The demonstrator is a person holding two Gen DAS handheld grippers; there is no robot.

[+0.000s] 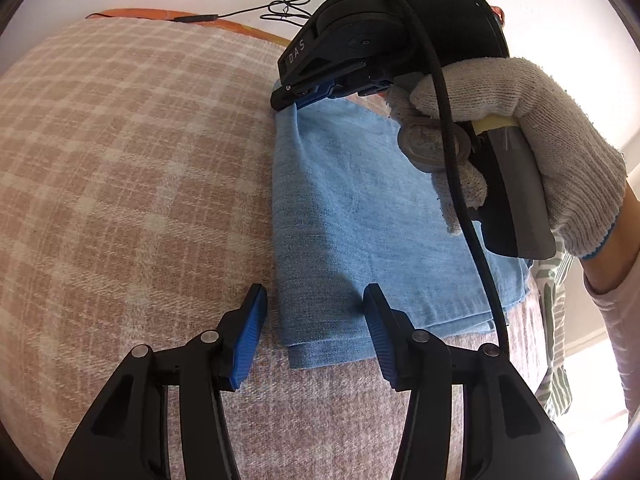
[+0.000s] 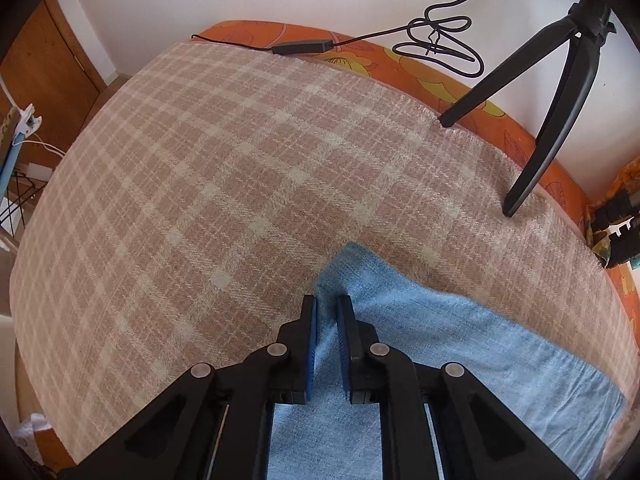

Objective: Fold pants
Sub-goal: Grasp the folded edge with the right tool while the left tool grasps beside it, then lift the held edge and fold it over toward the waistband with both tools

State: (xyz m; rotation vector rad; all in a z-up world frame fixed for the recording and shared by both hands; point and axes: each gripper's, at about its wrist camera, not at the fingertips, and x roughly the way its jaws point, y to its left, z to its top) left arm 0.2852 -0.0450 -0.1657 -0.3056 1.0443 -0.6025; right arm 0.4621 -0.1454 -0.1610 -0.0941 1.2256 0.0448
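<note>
Light blue denim pants (image 1: pixel 360 208) lie folded into a rectangle on a pink and cream plaid blanket (image 1: pixel 120 160). My left gripper (image 1: pixel 316 320) is open over the near left corner of the pants, one pad just off the left edge and the other over the cloth. My right gripper (image 1: pixel 298 96), held by a gloved hand (image 1: pixel 540 128), is at the far left corner. In the right wrist view the right gripper (image 2: pixel 327 320) is shut on a raised ridge of the pants (image 2: pixel 460 360), which stands pinched between its blue pads.
The plaid blanket (image 2: pixel 240 160) covers a bed with an orange flowered sheet (image 2: pixel 400 56) along the far edge by a white wall. A black tripod (image 2: pixel 560 80) stands at the far right. A black cable (image 2: pixel 436 36) lies coiled at the back.
</note>
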